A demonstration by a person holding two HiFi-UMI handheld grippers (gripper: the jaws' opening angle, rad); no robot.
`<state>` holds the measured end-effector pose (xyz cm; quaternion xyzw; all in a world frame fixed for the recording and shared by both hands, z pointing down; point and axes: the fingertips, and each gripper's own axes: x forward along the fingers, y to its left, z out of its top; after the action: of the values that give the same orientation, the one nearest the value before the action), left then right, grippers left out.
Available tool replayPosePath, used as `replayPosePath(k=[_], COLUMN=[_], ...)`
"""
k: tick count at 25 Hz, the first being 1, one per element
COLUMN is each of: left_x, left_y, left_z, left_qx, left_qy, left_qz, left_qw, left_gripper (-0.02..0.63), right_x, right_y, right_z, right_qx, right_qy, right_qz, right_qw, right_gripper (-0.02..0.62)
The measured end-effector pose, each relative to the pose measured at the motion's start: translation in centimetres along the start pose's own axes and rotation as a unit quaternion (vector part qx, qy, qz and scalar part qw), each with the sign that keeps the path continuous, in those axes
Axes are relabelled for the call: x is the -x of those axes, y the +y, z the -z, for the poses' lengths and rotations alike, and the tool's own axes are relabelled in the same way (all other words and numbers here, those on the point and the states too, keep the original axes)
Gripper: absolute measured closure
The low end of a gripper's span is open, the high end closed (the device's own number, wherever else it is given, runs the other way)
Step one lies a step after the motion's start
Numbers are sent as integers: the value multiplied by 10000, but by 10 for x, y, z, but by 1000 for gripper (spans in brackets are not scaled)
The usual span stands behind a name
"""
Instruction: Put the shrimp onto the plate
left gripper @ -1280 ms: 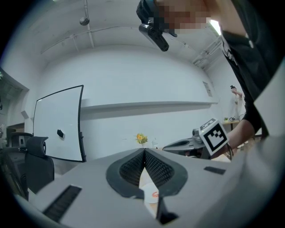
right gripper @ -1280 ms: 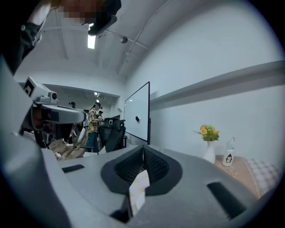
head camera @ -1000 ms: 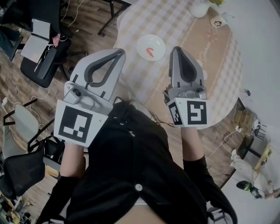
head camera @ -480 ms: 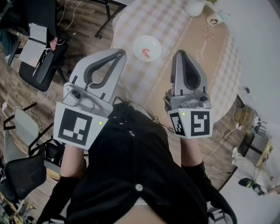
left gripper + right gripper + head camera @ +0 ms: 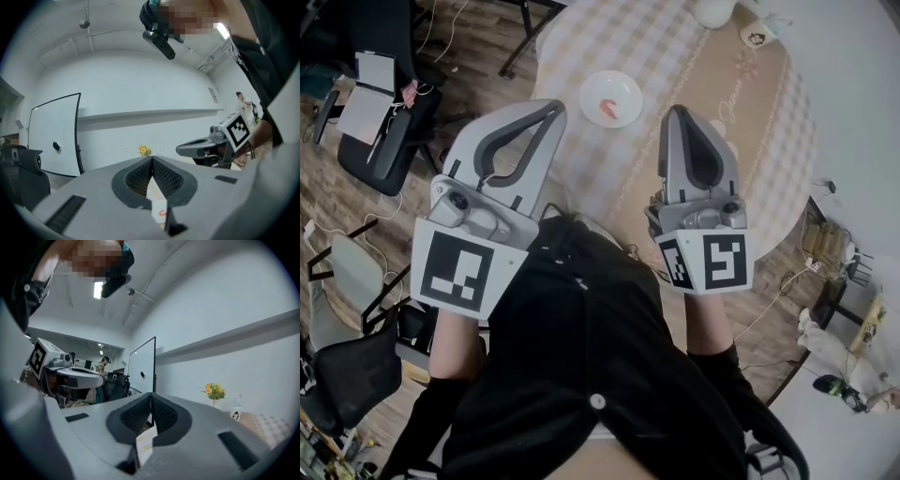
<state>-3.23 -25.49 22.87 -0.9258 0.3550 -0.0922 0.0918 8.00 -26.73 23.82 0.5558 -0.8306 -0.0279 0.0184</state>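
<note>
Round table [image 5: 675,47] with a checked cloth fills the top of the head view. A person [image 5: 581,375] in a dark top stands at the table's near edge with a gripper in each hand. Both grippers are held about level and aimed across the table.

- Left gripper [image 5: 551,109]: jaws pressed together at the tips, nothing between them.
- Right gripper [image 5: 677,112]: jaws closed tight the same way, empty.
- White plate [image 5: 628,86]: on the table's near-left part, just past the gripper tips and between them.
- Shrimp [image 5: 607,106]: pink-orange, lying on the plate, clear of both grippers.
- White vase [image 5: 712,11]: at the table's far edge, holding yellow flowers [image 5: 214,390].
- Small white cup [image 5: 757,38]: beside the vase.
</note>
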Motion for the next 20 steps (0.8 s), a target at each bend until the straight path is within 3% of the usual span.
replayPosePath(k=[20], left_x=[0], left_y=[-5], left_z=[2], left_qx=[30], left_qy=[17], left_qz=[44], left_qw=[10000], left_gripper=[603], right_x=[-1], right_y=[10], right_z=[2], right_qx=[-22], right_qy=[49], right_qz=[-104], right_qw=[9999], right_gripper=[594])
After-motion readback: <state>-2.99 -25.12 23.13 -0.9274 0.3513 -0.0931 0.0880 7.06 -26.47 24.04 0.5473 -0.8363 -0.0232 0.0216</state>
